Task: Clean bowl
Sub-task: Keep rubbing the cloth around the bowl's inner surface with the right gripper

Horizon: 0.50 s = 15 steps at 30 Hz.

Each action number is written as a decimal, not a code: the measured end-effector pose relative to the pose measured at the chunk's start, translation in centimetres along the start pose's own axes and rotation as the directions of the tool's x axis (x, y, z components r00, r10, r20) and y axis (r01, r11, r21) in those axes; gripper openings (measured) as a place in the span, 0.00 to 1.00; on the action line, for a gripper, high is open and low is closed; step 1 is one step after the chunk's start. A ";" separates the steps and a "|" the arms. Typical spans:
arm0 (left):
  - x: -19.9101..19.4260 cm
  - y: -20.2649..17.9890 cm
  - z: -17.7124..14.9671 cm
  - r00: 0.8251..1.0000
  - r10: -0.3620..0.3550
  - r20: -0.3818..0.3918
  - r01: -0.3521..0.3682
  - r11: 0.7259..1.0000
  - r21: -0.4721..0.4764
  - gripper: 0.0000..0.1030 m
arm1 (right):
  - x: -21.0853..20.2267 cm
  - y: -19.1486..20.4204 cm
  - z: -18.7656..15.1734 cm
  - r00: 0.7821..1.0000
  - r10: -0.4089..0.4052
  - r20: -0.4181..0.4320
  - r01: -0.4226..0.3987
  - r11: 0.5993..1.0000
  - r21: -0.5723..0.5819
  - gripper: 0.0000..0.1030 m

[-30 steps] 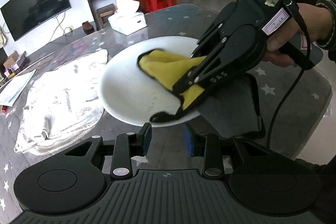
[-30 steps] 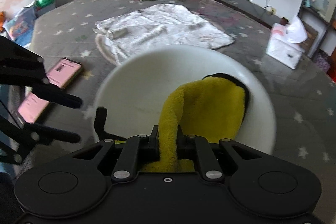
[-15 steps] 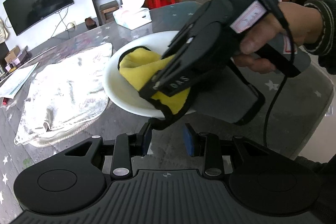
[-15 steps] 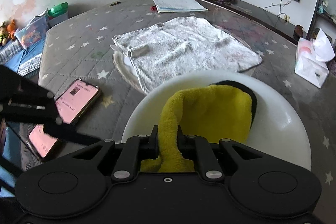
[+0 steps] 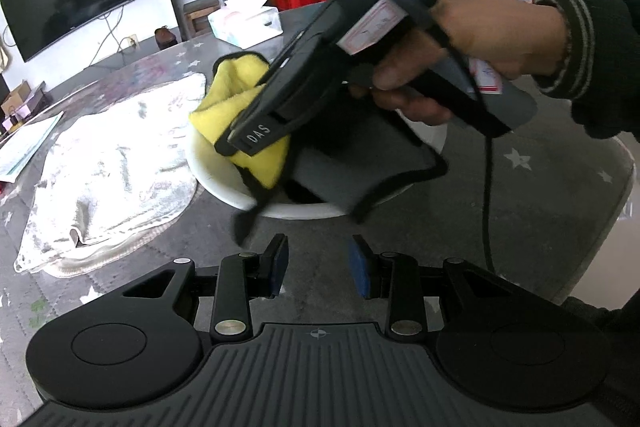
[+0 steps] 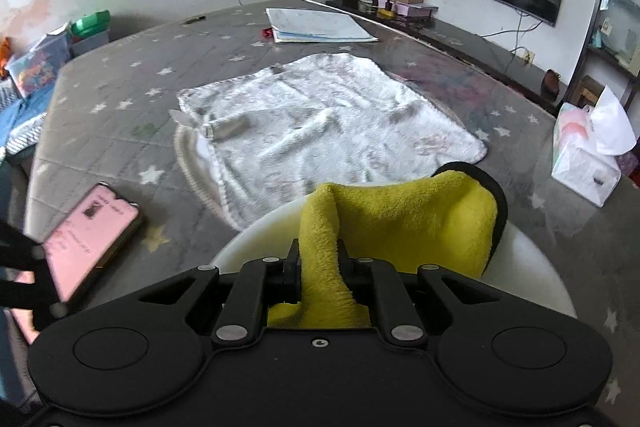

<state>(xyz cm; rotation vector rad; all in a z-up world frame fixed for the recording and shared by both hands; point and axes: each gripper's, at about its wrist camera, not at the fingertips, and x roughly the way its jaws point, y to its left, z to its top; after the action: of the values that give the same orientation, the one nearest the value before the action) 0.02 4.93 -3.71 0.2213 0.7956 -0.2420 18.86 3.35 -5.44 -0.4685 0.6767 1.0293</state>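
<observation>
A white bowl [image 5: 216, 183] stands on the grey starred table, just beyond my left gripper [image 5: 320, 269]. That gripper is open, its blue pads [image 5: 280, 267] apart with only tabletop between them and no contact with the bowl. A hand [image 5: 480, 55] holds the right gripper over the bowl. My right gripper [image 6: 318, 263] is shut on a yellow cloth [image 6: 420, 219] with a grey back and black edging. The yellow cloth [image 5: 240, 95] bunches against the bowl's left rim and its grey side drapes over the near rim. In the right wrist view the bowl [image 6: 532, 267] is mostly covered by the cloth.
A white towel [image 6: 320, 123] lies spread left of the bowl, also the towel [image 5: 112, 163]. A phone [image 6: 88, 235] with a pink screen lies near the left gripper's side. A tissue box [image 6: 588, 163] and papers [image 6: 320, 27] sit farther off. The table edge [image 5: 624, 187] curves on the right.
The right gripper has dragged the yellow cloth from the bowl's middle to its left rim, toward the towel. The left gripper has stayed put with the same gap.
</observation>
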 end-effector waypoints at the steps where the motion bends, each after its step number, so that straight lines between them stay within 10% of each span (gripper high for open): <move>1: 0.0 0.0 0.1 1.000 0.001 0.001 -0.001 1.000 0.001 0.33 | 0.3 -0.2 0.0 1.000 -0.014 0.000 0.014 1.000 -0.004 0.13; 15: 0.0 -0.3 1.3 0.998 0.057 0.015 -0.059 0.988 0.145 0.34 | -0.6 -3.7 -1.8 0.988 -0.150 -0.038 0.149 0.989 -0.024 0.13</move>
<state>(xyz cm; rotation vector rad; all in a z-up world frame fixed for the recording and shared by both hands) 0.80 4.32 -2.85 0.3795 0.7605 -0.2463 21.41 0.16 -6.08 -0.5507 0.6564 0.8880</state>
